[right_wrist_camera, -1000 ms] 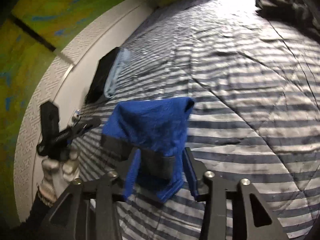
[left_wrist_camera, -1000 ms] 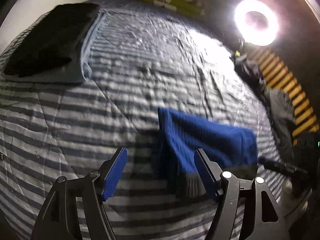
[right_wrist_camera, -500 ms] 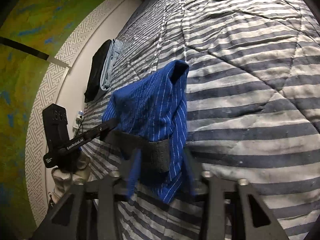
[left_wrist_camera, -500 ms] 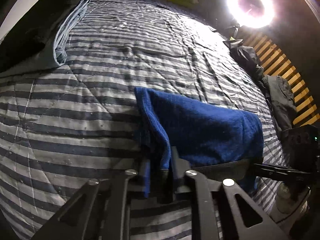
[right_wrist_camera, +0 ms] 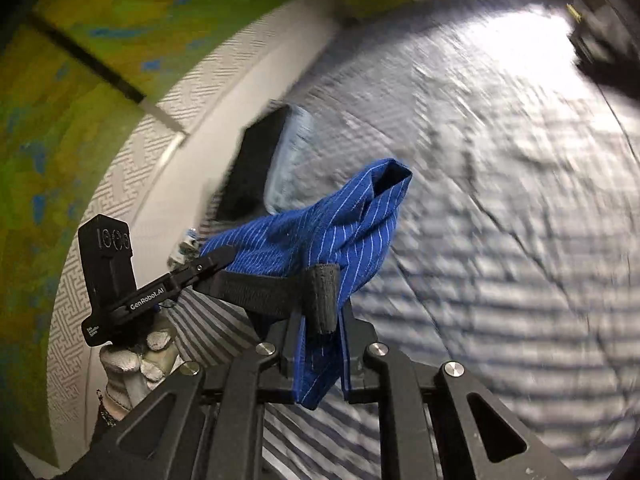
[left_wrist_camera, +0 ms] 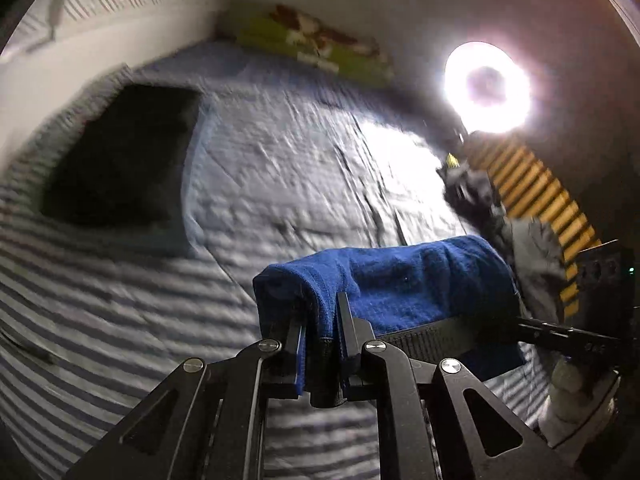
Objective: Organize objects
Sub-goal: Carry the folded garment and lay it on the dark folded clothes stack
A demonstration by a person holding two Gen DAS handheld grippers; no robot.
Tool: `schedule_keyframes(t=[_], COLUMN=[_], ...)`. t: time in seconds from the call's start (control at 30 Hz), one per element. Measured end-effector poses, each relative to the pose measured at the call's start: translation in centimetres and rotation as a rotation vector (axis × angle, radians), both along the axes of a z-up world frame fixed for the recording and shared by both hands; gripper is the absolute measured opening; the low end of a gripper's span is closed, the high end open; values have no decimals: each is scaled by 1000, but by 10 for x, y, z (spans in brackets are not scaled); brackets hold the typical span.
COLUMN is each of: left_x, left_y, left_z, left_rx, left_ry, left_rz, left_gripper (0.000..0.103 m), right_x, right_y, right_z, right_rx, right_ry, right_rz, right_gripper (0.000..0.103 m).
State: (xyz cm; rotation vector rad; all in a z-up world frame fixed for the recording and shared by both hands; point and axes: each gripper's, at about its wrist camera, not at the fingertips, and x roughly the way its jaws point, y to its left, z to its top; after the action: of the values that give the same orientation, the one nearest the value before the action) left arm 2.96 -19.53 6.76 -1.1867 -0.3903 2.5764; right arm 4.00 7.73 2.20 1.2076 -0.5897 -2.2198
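Two grippers now pinch one blue pinstriped garment (left_wrist_camera: 404, 280), the left gripper (left_wrist_camera: 322, 340) clamped on one end of its dark waistband, the right gripper (right_wrist_camera: 320, 354) on the other. A second ago both sets of jaws stood spread around it on the striped bedspread (left_wrist_camera: 120, 320); they have just closed, and the cloth hangs lifted at lower centre, apparently bound for the folded stack (left_wrist_camera: 120, 160) at upper left.

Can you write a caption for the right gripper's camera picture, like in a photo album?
Right gripper and left gripper pinch a blue striped garment above the striped bedspread.
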Motion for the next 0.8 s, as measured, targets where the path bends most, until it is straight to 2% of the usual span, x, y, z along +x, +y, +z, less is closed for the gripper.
schedule_keyframes(t=[0.13, 0.23, 0.5, 0.6, 0.7, 0.8], left_x=[-17, -41, -93, -116, -139, -172], left_y=[-48, -87, -168, -199, -221, -239], left_z=[39, 64, 104, 111, 104, 66], left_rx=[-34, -56, -142, -172, -188, -160], left_ry=[64, 99, 171, 178, 187, 134], left_rz=[87, 157, 269, 302, 314, 320], left_gripper=[12, 12, 12, 12, 12, 12], right_x=[-27, -61, -149, -183, -211, -240], right_y=[-48, -83, -165, -189, -205, -214], right_z=[37, 57, 85, 84, 68, 27], right_rx=[38, 26, -54, -92, -125, -118], right_ry=[107, 152, 242, 240, 223, 168], right_rz=[60, 87, 127, 140, 140, 95], right_gripper=[12, 12, 11, 11, 11, 11])
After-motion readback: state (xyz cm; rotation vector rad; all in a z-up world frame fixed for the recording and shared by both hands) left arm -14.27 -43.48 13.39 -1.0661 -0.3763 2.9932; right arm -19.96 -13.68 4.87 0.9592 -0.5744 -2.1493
